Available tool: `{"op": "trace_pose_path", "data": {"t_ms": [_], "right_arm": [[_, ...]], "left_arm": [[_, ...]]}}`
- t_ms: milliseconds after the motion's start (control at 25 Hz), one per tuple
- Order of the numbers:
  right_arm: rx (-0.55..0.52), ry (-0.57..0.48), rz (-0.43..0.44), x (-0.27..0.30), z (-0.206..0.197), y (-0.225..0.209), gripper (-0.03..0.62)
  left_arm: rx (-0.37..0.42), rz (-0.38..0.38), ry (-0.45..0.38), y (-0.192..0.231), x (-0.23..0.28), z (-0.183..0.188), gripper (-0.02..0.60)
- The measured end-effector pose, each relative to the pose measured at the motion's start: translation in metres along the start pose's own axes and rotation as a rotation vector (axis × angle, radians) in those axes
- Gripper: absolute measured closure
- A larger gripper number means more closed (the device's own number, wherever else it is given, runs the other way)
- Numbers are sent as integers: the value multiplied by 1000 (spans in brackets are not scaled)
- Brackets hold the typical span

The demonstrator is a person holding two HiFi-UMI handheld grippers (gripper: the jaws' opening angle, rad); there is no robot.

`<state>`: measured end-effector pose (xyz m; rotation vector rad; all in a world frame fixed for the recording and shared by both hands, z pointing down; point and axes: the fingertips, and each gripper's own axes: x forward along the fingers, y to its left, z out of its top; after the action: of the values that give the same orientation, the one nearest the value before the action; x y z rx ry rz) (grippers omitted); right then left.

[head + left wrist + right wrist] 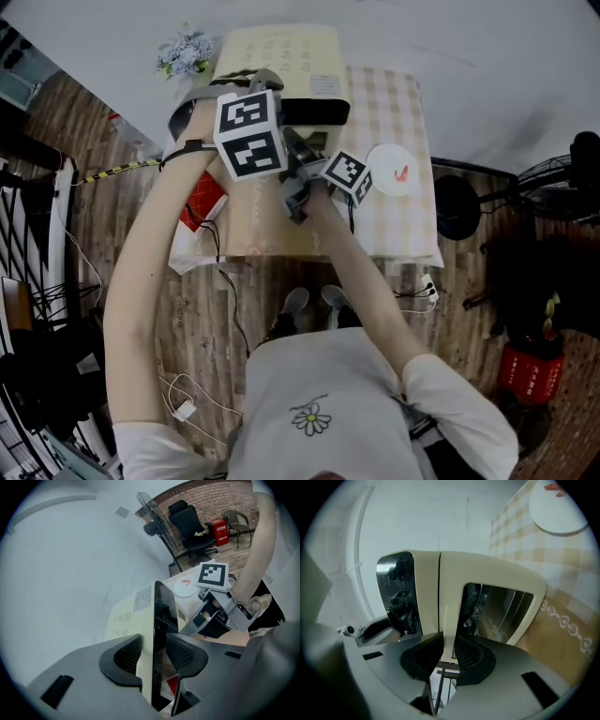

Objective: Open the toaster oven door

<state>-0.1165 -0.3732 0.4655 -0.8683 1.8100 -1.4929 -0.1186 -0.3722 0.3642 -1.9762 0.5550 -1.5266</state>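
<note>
A cream toaster oven [272, 52] with a black front stands at the table's back left. In the left gripper view my left gripper [153, 656] straddles the oven's front corner [159, 616], one pad on the cream side and the other on the black panel. In the right gripper view, which is rolled onto its side, my right gripper [446, 656] is shut on the cream door handle [446, 620]. The glass door [497, 611] shows the rack inside. I cannot tell whether the door stands ajar. In the head view both marker cubes hide the jaws.
A white plate [392, 169] lies on the checkered cloth [394, 103] right of the oven. A red packet [204, 199] sits at the table's left edge and flowers [186, 52] at the back corner. A fan base [450, 202] and cables lie on the floor.
</note>
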Motion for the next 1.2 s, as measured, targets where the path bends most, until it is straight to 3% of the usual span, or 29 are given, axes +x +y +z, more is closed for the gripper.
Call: {"op": "trace_pose_path", "data": {"t_ms": [240,840,1000,1200], "right_arm": [[71,-36,27,-1,0,-2,534],[65,-52,-7,-5,-3,-1,537],[56,-16,50,-48,-38,-12,530],[60,-23,8,-74,-57,-35,526]], "left_arm": [[1,3,16,0,1,0,405],[-14,46,-13,0,1,0,403],[-40,36,-38,-2,0,-1,403],[-46,51,-61,1,-1,1,403]]}}
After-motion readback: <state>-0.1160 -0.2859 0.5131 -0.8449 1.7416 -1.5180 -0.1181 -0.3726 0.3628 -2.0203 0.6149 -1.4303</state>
